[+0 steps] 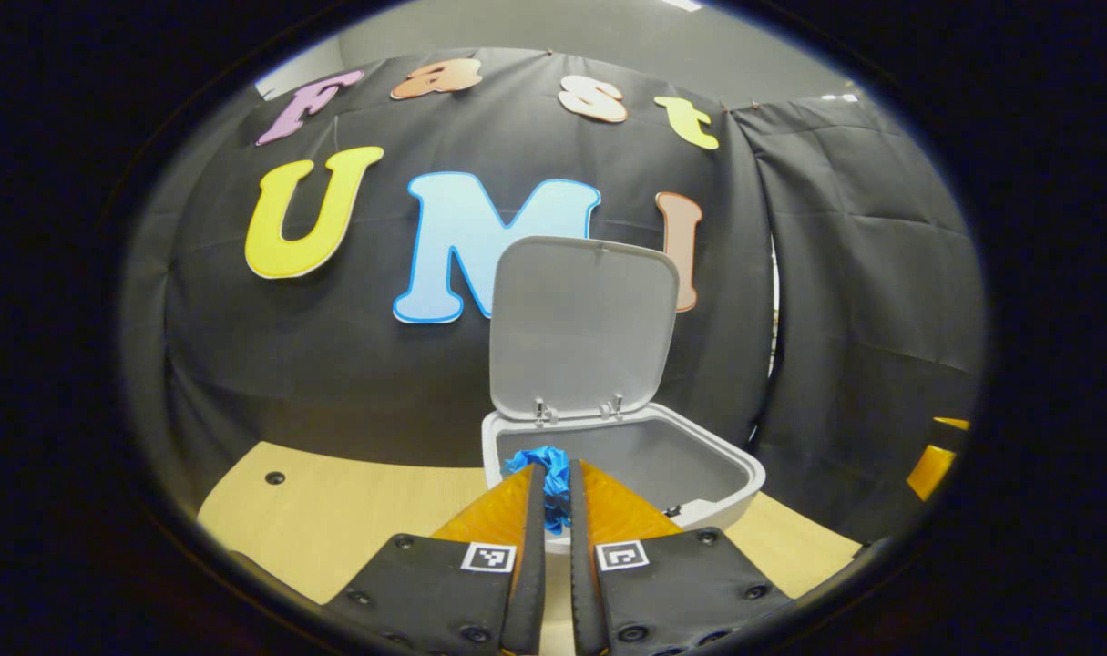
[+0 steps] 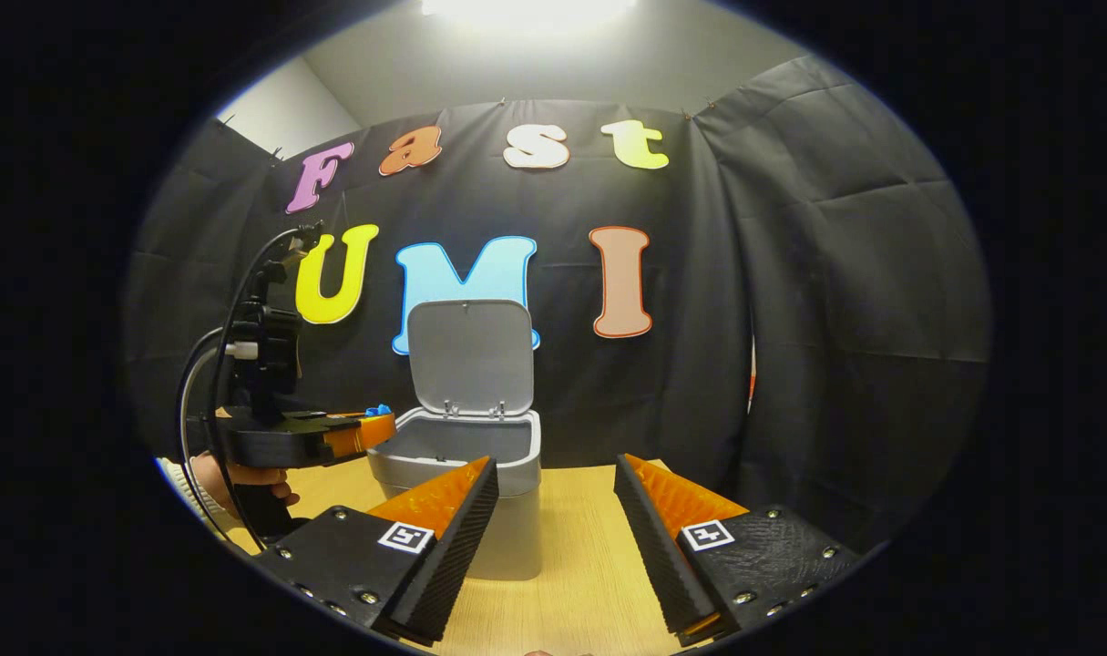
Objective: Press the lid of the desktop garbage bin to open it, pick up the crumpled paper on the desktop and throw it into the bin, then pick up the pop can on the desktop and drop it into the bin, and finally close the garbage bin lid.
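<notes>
Left gripper (image 1: 553, 487) fingers clenched on crumpled paper (image 1: 546, 465) at bin (image 1: 699, 474) rim; right gripper (image 2: 556, 492) released. Early release risks dropping outside.

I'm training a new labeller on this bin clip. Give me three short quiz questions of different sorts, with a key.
1. True or false: the bin lid stands open.
2. Which tongs hold the blue paper? A) left tongs B) right tongs
3. Fill in: in the left gripper view, the paper sits at the bin's near ____.

Key: 1 true. 2 A; the right tongs are open with nothing between the fingers. 3 rim.
</notes>
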The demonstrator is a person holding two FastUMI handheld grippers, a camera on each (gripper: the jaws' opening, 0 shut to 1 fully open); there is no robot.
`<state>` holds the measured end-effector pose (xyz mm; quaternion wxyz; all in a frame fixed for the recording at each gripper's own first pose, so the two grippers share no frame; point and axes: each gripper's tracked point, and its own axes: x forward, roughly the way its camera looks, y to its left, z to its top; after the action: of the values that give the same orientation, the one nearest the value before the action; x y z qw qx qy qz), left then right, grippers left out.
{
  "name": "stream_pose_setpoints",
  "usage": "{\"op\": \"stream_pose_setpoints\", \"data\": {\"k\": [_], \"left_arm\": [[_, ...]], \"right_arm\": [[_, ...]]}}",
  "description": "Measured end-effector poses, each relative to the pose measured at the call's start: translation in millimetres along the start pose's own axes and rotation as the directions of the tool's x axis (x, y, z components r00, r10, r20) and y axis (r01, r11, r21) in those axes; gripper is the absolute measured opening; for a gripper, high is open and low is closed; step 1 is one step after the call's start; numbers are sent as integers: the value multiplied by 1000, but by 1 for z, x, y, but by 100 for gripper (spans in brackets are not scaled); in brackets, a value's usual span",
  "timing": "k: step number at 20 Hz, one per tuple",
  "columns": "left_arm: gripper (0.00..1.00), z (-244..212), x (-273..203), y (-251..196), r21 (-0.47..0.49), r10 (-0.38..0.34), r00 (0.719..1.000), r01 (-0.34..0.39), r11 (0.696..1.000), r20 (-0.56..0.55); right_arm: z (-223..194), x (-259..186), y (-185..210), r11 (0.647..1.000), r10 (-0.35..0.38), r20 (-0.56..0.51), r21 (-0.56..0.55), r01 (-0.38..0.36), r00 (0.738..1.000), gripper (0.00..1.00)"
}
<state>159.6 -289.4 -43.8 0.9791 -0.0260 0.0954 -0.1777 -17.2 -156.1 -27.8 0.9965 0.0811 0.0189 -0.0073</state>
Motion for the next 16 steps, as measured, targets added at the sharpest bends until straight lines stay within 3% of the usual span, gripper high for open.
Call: {"op": "stream_pose_setpoints", "data": {"k": [6, 9, 10, 11, 12, 13, 16], "left_arm": [[34, 0, 14, -7, 24, -32, 999, 31, 999, 7], [36, -5, 17, -6, 10, -41, 999, 41, 999, -3], [49, -5, 17, -6, 7, -36, 999, 36, 999, -6], [51, -7, 17, -7, 4, -43, 999, 43, 999, -11], [60, -7, 15, -6, 3, -40, 999, 40, 999, -13], [60, -7, 15, -8, -2, -50, 999, 50, 999, -13], [82, -2, 4, -7, -19, -58, 998, 58, 998, 8]], "right_arm": [[-6, 4, 0, 1000, -11, -27, -13, 10, 1000, 84], [-3, 6, 4, 999, -6, -15, -32, 6, 1000, 84], [-2, 7, 6, 999, -2, -14, -37, 1, 1000, 84], [-1, 8, 10, 999, 3, -13, -38, -4, 1000, 84], [0, 8, 13, 999, 8, -11, -39, -9, 1000, 84], [1, 9, 16, 999, 12, -8, -39, -13, 1000, 84], [2, 8, 26, 999, 29, 2, -43, -29, 1000, 84]]}}
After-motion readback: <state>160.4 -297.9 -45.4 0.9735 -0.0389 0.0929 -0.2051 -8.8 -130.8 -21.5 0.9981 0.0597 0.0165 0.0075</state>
